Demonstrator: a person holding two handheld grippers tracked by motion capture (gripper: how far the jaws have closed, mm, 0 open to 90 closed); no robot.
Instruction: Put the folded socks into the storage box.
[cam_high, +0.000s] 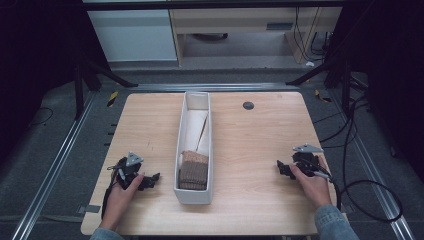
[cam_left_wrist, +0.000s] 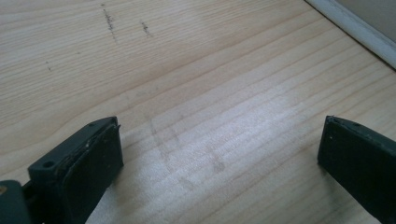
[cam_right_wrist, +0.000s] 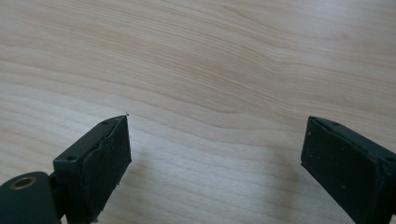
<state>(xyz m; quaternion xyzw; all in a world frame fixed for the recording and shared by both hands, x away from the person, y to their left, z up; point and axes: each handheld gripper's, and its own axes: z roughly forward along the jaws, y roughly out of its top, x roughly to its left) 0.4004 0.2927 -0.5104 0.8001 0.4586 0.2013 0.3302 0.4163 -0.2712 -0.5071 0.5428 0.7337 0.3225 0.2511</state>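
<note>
Both claws rest low on the worktop (cam_high: 250, 145), the left claw (cam_high: 154, 178) left of the long white box (cam_high: 209, 150) and the right claw (cam_high: 280, 167) well to its right; each is spread wide with nothing between its jaws but bare wood. The brown woven piece (cam_high: 193, 170) lies in the near end of the box, with a pale sheet (cam_high: 192, 127) farther back. This looks like a pause at the start or close of work on the box; a next move would call for lifting one claw over the box wall and down onto the brown piece.
</note>
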